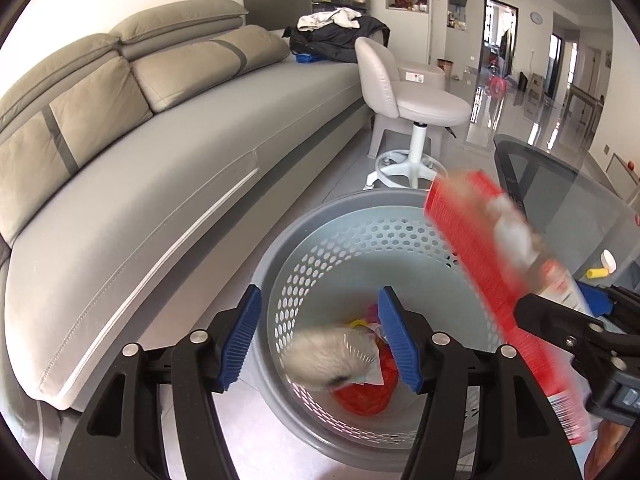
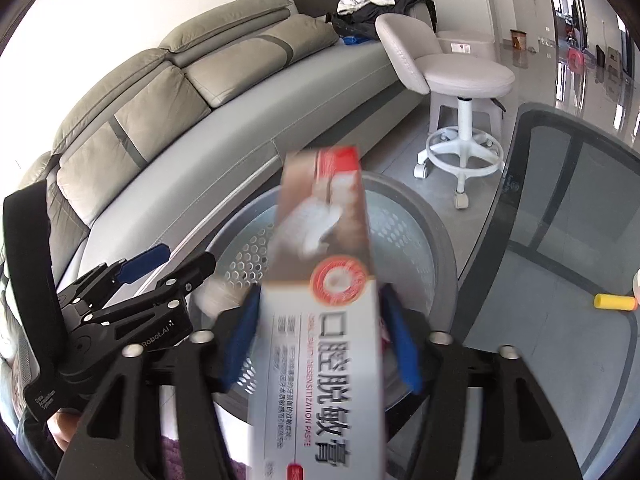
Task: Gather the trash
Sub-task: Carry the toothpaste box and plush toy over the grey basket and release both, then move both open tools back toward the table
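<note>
A grey perforated basket (image 1: 352,216) stands on the floor by the sofa; it also shows in the right wrist view (image 2: 432,224). Inside lie red wrappers (image 1: 366,398) and other scraps. My left gripper (image 1: 320,340) is open over the basket. A blurred whitish wad (image 1: 328,358) is in mid-air below it, inside the basket. My right gripper (image 2: 320,340) is shut on a red and white toothpaste box (image 2: 320,320), held over the basket rim. The box also shows in the left wrist view (image 1: 492,268).
A grey sofa (image 1: 160,152) runs along the left. A white swivel stool (image 1: 416,104) stands behind the basket. A glass table (image 2: 560,240) at the right carries a yellow cylinder (image 2: 614,302).
</note>
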A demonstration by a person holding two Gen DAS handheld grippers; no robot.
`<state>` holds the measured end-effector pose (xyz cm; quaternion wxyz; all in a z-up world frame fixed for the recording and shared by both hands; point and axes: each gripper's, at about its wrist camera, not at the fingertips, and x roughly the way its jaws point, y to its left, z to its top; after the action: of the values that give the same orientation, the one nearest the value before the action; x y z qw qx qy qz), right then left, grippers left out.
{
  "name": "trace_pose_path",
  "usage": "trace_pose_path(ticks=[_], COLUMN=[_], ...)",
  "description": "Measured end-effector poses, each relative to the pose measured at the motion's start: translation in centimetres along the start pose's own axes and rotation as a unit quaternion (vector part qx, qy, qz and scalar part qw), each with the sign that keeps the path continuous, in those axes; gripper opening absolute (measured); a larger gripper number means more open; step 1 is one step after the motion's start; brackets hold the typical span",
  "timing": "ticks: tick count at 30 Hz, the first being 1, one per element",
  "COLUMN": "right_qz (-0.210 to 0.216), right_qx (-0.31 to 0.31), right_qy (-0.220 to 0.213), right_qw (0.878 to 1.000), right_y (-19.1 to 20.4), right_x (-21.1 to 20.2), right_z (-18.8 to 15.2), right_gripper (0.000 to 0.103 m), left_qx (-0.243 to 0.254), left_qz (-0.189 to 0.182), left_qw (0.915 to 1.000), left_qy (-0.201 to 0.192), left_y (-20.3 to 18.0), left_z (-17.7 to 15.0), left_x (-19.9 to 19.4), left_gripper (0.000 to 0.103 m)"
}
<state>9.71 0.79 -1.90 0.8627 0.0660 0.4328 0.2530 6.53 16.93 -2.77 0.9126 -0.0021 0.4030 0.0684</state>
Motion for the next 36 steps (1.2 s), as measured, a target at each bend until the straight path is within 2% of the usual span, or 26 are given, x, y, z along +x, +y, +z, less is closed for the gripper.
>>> trace_pose_path(ticks=[5, 32, 36], right_qz=[0.004, -0.007, -0.012], right_qx=[0.002, 0.021, 0.023], right_qy=[-0.019, -0.028, -0.033], right_qw=[1.0, 0.999, 0.999], right_y=[0.0, -1.5, -1.7], right_x=[-0.9, -1.5, -1.9], right_z=[0.2, -0.2, -0.4], right_gripper=[0.069, 0.069, 0.069], left_qx=[-0.005, -0.004, -0.003], left_qz=[0.0, -0.011, -0.012], left_qw=[1.0, 0.9998, 0.9998], left_qy=[0.002, -0.014, -0.018], left_y=[0.2, -0.5, -0.9], left_z=[-0.1, 0.2, 0.2], left_x=[0.1, -0.8, -1.0], left_gripper=[0.064, 0.068, 0.073])
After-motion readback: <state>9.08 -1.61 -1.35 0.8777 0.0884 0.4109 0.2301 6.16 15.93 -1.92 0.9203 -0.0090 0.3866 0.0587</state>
